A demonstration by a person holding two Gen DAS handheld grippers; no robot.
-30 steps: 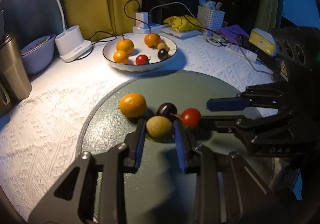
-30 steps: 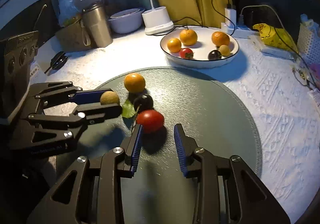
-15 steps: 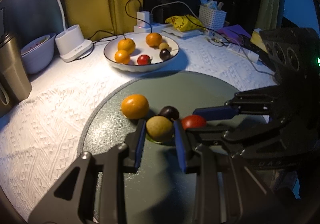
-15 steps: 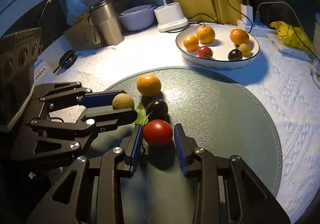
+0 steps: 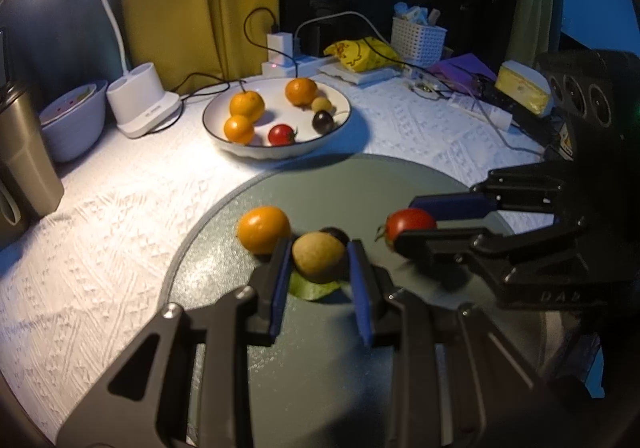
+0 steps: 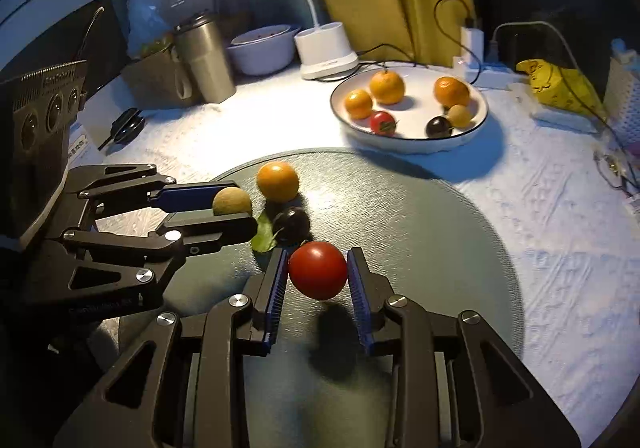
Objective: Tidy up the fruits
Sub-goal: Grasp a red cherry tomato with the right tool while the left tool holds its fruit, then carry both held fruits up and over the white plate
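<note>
Two tools: both closing on fruit over the grey mat.
Right tool: now pinched the red tomato, lifted since a second ago.
Left tool: pinched the brownish fruit.
Meaning: plate likely next.

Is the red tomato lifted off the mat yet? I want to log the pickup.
Lifted, it appears: the red tomato sits clamped between the right gripper pads, its shadow cast separately on the gray mat below.

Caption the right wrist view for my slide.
Right tongs clamp a red tomato above the grey mat; left tongs grip a tan fruit.
</note>
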